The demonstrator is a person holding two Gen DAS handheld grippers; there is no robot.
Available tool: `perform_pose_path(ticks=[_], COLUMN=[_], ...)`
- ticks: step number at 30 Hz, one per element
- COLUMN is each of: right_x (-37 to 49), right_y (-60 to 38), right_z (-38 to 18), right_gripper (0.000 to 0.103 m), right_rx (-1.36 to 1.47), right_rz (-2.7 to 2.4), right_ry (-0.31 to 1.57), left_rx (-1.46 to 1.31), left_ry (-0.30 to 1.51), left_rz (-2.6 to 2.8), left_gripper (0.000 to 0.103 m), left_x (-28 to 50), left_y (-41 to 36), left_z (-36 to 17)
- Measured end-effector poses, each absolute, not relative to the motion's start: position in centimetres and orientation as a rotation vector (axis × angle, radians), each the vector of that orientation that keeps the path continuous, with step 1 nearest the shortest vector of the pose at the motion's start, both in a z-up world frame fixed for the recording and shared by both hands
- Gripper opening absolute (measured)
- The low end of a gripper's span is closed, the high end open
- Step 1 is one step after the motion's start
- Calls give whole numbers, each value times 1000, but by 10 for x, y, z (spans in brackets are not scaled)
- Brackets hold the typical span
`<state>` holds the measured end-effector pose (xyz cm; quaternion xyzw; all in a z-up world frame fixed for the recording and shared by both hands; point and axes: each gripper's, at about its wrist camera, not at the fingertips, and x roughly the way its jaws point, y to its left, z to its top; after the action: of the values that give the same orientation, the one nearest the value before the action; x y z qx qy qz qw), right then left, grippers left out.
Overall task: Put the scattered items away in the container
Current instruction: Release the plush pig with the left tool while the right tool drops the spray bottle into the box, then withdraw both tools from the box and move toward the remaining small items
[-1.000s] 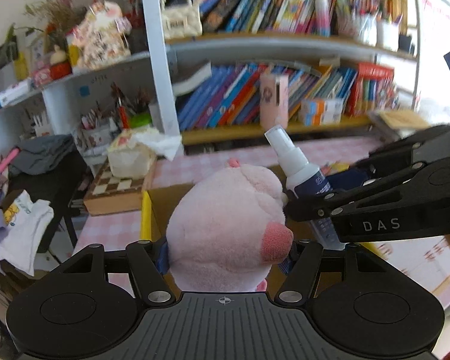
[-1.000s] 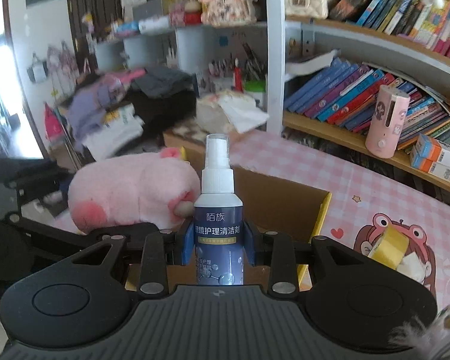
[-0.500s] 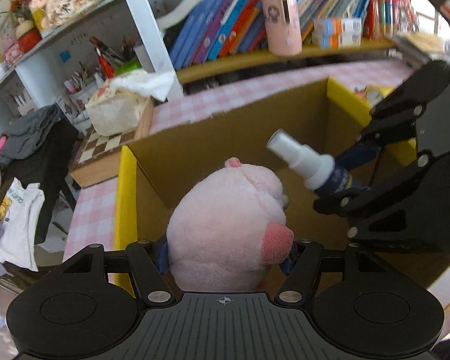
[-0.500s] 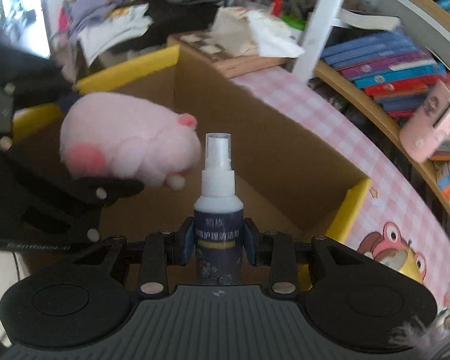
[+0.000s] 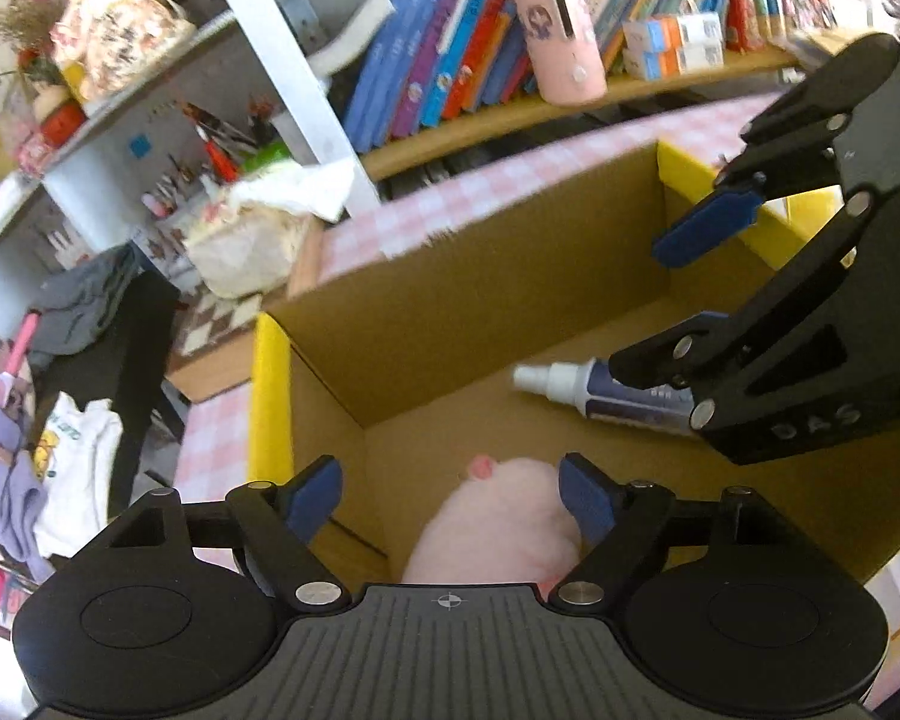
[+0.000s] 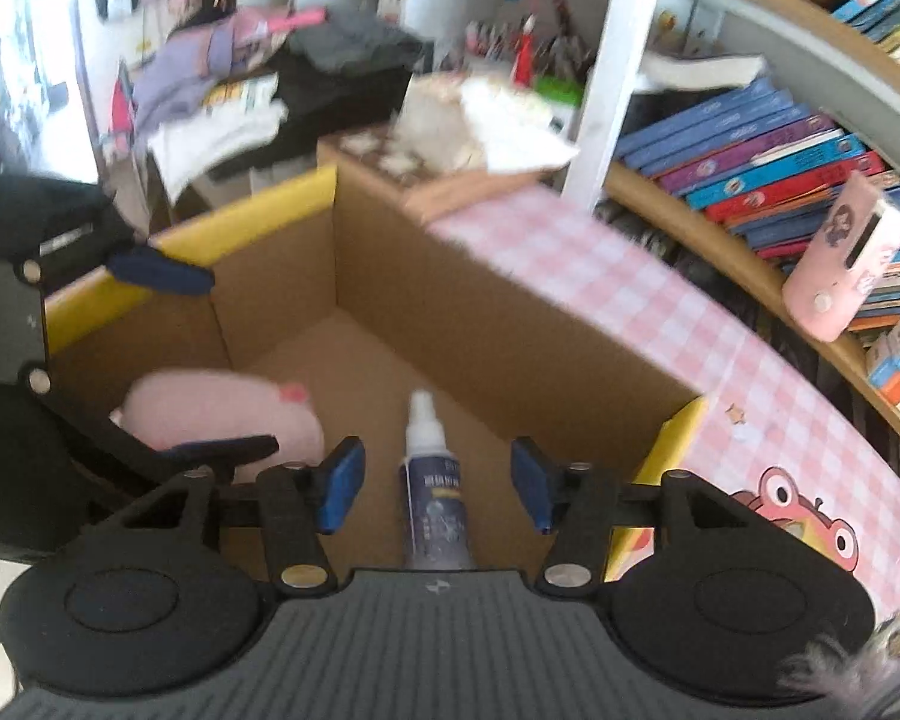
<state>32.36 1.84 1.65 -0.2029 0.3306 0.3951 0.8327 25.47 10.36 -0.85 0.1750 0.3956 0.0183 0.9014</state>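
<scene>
The right tool's [image 6: 437, 486] black body shows raised letters "DAS" in the left wrist view, and the spray bottle [image 6: 433, 498] has a dark blue label with pale writing too small and blurred to read. Both tools hang over the open cardboard box [image 5: 462, 294], whose flaps have yellow edges. The left tool [image 5: 449, 495] has just been opening: its blue pads stand wide, and the pink plush toy [image 5: 498, 534] lies loose on the box floor below them, by the left wall. The right tool has just been opening too, with its pads clear of the bottle, which lies on its side on the box floor, nozzle toward the far wall. The far half of the box floor is bare. The box sits on a desk [image 6: 720, 348] with a pink checked cloth, books shelved beyond.
</scene>
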Motion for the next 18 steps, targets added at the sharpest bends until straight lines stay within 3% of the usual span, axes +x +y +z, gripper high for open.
perform_pose_path(ticks=[18], right_x=[254], right_y=[-59], right_z=[79], right_gripper=[56], right_rx=[-177], right_rz=[743], right_ry=[540], left_rx=[214], left_ry=[585], left_rz=[103], left_gripper=[85], left_x=[169], left_y=[82], left_z=[62])
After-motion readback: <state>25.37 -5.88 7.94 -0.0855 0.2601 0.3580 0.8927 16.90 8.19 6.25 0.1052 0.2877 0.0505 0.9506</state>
